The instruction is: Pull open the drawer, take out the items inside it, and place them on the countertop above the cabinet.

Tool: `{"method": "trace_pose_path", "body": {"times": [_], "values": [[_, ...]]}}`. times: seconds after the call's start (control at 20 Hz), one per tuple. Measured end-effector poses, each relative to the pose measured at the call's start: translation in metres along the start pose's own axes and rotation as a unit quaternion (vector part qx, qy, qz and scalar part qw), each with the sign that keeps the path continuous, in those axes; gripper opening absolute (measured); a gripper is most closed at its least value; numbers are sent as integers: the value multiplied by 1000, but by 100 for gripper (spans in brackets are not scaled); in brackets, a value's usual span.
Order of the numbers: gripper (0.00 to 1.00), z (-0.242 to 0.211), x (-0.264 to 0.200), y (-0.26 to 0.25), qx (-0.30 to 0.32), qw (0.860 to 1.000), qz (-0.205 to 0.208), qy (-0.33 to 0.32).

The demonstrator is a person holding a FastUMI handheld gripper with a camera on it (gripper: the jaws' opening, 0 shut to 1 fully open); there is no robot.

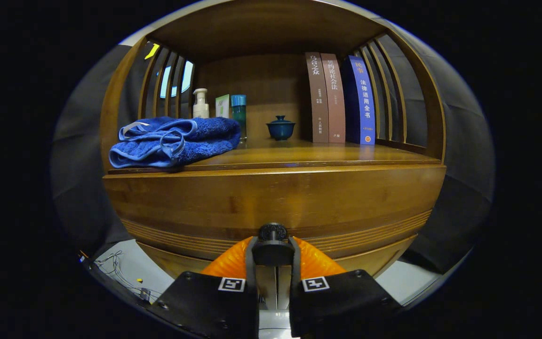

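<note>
While clamped on the dark round drawer knob (273, 232), hand-held gripper (273, 249) sits low and square to the drawer front (271, 202); both fingers (226, 263) pressed close around the knob's stem, narrow slit between them, so grasping the knob rather than released; grip taken at the centre of the front, presumably so a pull runs straight and does not rack the drawer. Drawer front just ahead of the fingers, wide wooden panel with grooved lower band; whether fully closed or cracked open, cannot tell from this angle; contents hidden behind the panel. Above and beyond the fingers, wooden counter (308, 157) on top of the cabinet, destination for the items. Beyond and up to the left, blue towel (174, 139) heaped at the counter's front edge, slightly overhanging; behind it a white pump bottle (200, 103), a small box (222, 106), a teal bottle (239, 117). Straight beyond, small lidded blue cup (280, 128); further right, three books (339, 99) standing upright against the slatted side. Bare stretch of counter in front of cup and books looks the likeliest landing spot. Judged step: pulling the drawer, extraction not yet begun.
</note>
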State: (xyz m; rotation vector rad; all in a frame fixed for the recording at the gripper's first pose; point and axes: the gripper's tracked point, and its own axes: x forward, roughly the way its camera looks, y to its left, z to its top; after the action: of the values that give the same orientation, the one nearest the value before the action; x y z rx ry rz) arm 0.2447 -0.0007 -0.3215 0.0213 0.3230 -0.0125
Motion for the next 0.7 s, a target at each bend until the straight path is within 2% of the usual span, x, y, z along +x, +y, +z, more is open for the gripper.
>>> {"method": "trace_pose_path", "body": {"times": [0.25,0.7], "values": [[29,-9,-30,-3,2,1000,0,12],[29,-31,-116,-7,14,1000,-1,17]]}}
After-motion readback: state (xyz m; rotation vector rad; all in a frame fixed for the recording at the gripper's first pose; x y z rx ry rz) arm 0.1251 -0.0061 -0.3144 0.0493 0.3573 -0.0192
